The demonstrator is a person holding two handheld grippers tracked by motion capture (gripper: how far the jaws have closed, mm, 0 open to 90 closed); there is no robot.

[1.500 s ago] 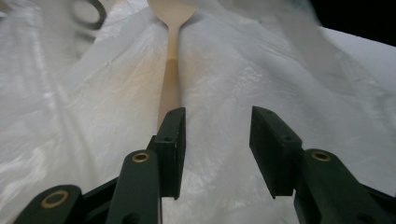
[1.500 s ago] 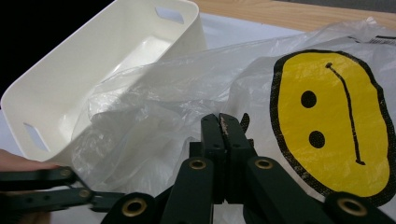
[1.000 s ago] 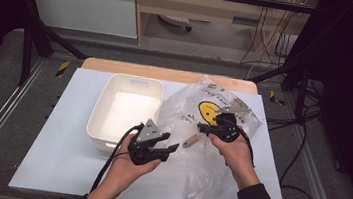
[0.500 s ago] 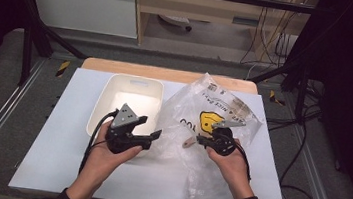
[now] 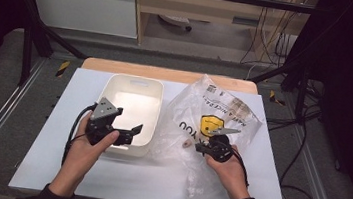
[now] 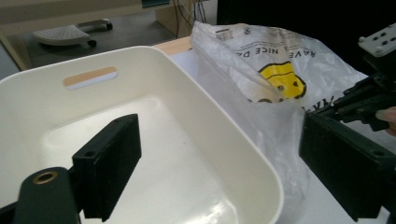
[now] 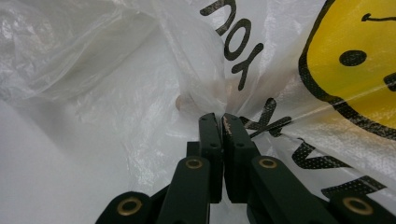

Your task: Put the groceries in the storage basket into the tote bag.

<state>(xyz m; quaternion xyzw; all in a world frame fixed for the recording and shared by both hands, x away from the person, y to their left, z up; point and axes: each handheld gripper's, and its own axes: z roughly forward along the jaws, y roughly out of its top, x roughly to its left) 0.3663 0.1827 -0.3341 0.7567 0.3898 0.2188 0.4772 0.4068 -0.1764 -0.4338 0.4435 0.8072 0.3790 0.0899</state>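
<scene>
Jaws pinching plastic on the right, spread with nothing between them on the left.

Largest first: the white table (image 5: 119, 183) carries a white plastic tub (image 5: 133, 105) and, touching its right side, a crumpled clear plastic bag (image 5: 222, 117) printed with a yellow smiley. Right gripper (image 7: 220, 117) has its jaws pressed together on a fold of the bag's film. Left gripper (image 5: 135, 130) hangs over the tub's near rim; its jaws have just been opening. Likely step: holding the bag to empty it into the tub. Next, the left gripper must reach in. A small tan object (image 5: 187, 143) inside is blurred by film, hard to identify.
</scene>
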